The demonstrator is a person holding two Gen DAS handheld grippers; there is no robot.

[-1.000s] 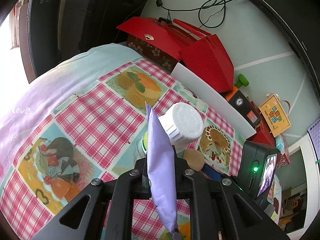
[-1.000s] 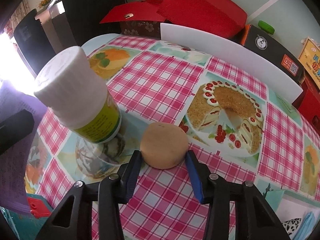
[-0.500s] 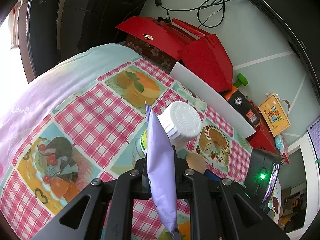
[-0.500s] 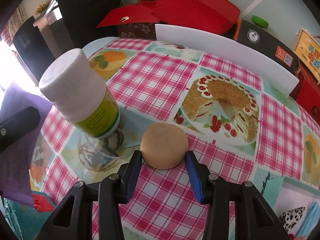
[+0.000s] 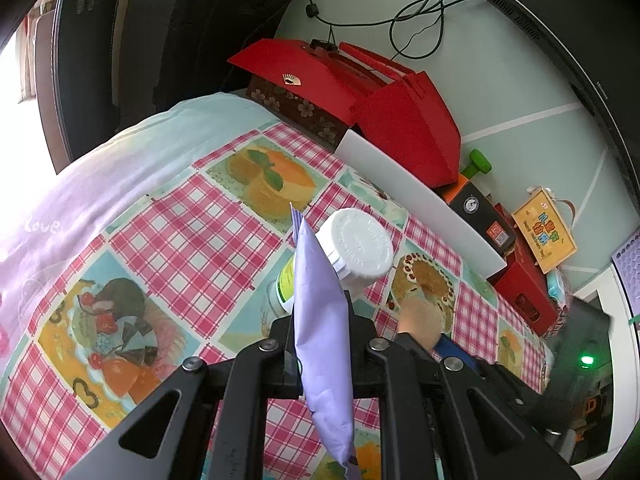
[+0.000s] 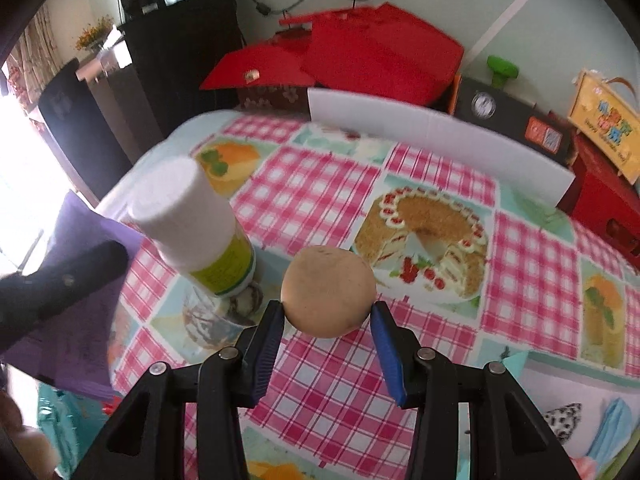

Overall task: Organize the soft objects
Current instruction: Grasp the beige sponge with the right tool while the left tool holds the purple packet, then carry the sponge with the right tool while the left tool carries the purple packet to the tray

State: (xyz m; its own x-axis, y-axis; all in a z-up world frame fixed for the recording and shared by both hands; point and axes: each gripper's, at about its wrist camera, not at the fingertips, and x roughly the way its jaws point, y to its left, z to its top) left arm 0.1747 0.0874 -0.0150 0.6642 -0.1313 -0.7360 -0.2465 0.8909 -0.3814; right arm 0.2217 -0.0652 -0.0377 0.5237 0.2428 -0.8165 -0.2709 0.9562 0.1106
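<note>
Right gripper [image 6: 328,320] is pinching a tan round puff [image 6: 329,291] between its blue pads [image 6: 267,338]; the puff looks raised off the checked surface [image 6: 432,208], though the frame is blurred and contact underneath cannot be ruled out. Left gripper [image 5: 322,344] is clamping a lilac soft pouch [image 5: 320,316] edge-on, standing upright between its fingers, also carried above the surface. A white-capped bottle [image 6: 200,232] is standing just beside the puff, on its left, and close in front of the pouch.

Judged step: both soft items are in hand and in transit; sorting them to a resting place is not yet done. No bin or tray is evident.

Next move is calling for carrying each item clear of the bottle, which looks easy to tip, then lowering before easing the grip. The puff may squash or slip if squeezed unevenly.
</note>
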